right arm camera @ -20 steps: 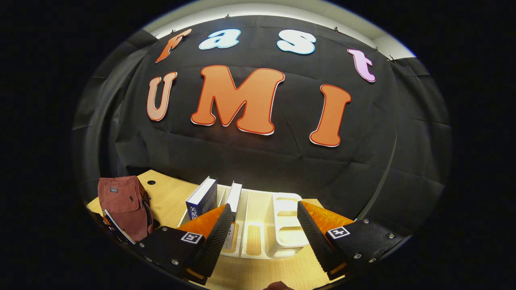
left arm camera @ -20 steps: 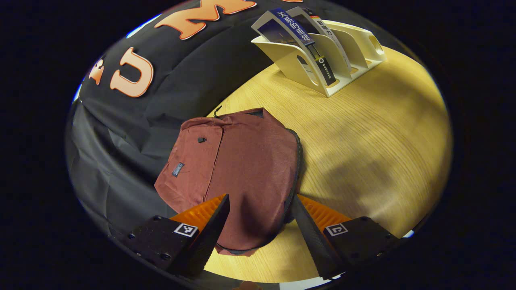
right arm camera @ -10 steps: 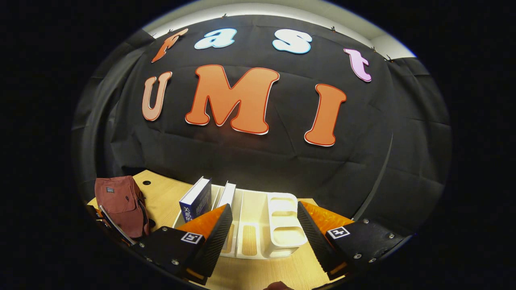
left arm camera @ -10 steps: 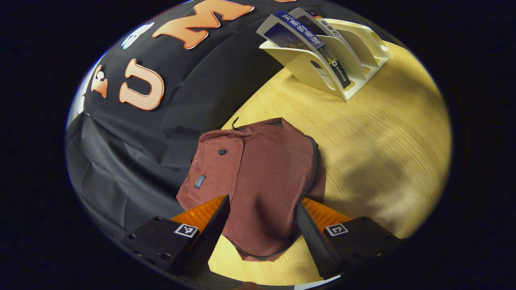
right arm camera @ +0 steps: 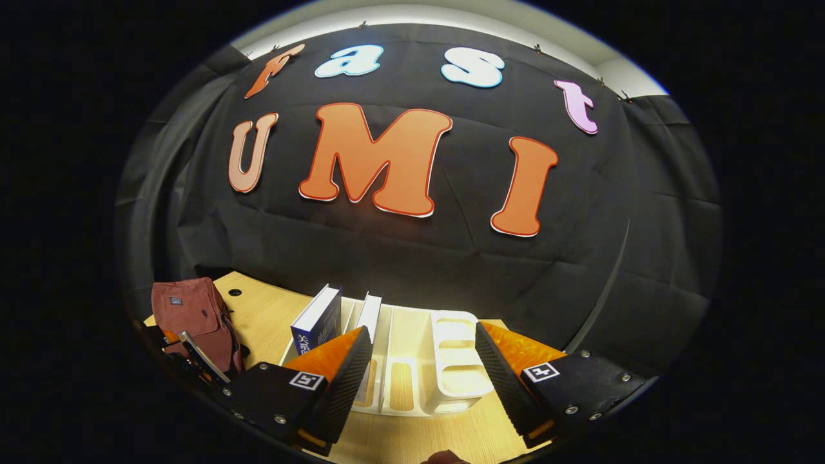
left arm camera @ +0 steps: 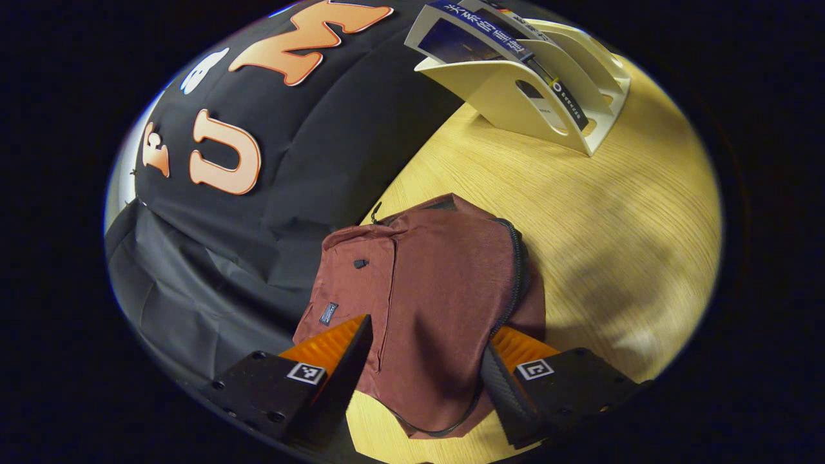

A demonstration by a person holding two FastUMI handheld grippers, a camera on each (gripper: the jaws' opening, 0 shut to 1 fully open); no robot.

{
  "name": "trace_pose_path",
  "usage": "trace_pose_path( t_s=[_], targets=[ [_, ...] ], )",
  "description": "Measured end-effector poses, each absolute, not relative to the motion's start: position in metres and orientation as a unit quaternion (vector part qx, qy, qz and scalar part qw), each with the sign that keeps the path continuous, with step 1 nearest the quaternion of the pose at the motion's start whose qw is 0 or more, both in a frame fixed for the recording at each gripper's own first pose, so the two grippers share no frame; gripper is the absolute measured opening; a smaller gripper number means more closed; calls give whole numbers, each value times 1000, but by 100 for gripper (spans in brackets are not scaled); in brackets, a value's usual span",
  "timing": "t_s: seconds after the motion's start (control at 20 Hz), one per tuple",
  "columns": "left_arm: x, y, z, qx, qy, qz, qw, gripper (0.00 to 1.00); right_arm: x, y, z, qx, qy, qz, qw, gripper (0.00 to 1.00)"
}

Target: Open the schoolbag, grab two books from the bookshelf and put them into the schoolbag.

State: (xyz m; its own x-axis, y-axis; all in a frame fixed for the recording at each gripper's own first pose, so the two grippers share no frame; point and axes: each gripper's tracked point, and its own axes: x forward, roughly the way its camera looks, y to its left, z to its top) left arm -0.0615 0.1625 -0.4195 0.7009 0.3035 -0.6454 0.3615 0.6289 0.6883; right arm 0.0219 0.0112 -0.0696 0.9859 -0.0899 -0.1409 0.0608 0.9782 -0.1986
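A maroon schoolbag [left arm camera: 438, 290] lies on the wooden table with its black zipper [left arm camera: 512, 277] running along its right edge. My left gripper [left arm camera: 422, 380] hangs open just above the bag's near end, one finger on each side of the fabric. The cream bookshelf [left arm camera: 548, 96] stands at the far right and holds two leaning books [left arm camera: 496, 38]. In the right gripper view, my right gripper [right arm camera: 422, 374] is open, in front of the bookshelf [right arm camera: 445, 367]. The blue-spined book [right arm camera: 319, 319] and a thinner one [right arm camera: 369, 316] stand in its left slots. The schoolbag [right arm camera: 193, 319] lies at the far left there.
The light wooden table [left arm camera: 612, 212] stretches between bag and bookshelf. The black cloth wall [right arm camera: 412, 258] hangs close behind the table. A small round hole [right arm camera: 234, 292] sits in the tabletop near the bag. The other gripper [right arm camera: 193, 357] shows beside the bag.
My left gripper has moved in closer over the schoolbag and turned slightly, so the bag lies more squarely between its fingers. The right gripper has barely shifted.
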Motion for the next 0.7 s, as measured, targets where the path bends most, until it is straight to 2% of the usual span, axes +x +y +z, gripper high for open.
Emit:
trace_pose_path(
  t_s=[0.05,0.1,0.15,0.2,0.25,0.35,0.55,0.6,0.7],
  targets=[
    [-59,163,-415,431,383,-17,817,89,22,11,-69,-98,76,-40,992,96],
    [-55,164,-409,426,379,-16,822,81,22,12,-69,-97,75,-42,992,96],
    [-50,165,-404,421,375,-15,826,67,25,12,-68,-97,75,-43,992,96],
    [-46,167,-400,417,376,-19,828,50,26,15,-67,-97,76,-43,991,96],
    [-42,168,-395,405,381,-28,831,40,29,17,-66,-97,79,-45,991,96],
    [-34,174,-386,376,392,-36,839,28,35,24,-69,-93,92,-42,991,96],
    [-22,189,-365,320,415,-67,849,18,55,50,-69,-92,121,-22,988,96],
    [-21,190,-362,316,421,-87,846,14,60,55,-66,-93,124,-22,988,96],
    [-19,192,-359,314,429,-122,838,12,73,69,-65,-97,134,-18,986,96]
  ],
)
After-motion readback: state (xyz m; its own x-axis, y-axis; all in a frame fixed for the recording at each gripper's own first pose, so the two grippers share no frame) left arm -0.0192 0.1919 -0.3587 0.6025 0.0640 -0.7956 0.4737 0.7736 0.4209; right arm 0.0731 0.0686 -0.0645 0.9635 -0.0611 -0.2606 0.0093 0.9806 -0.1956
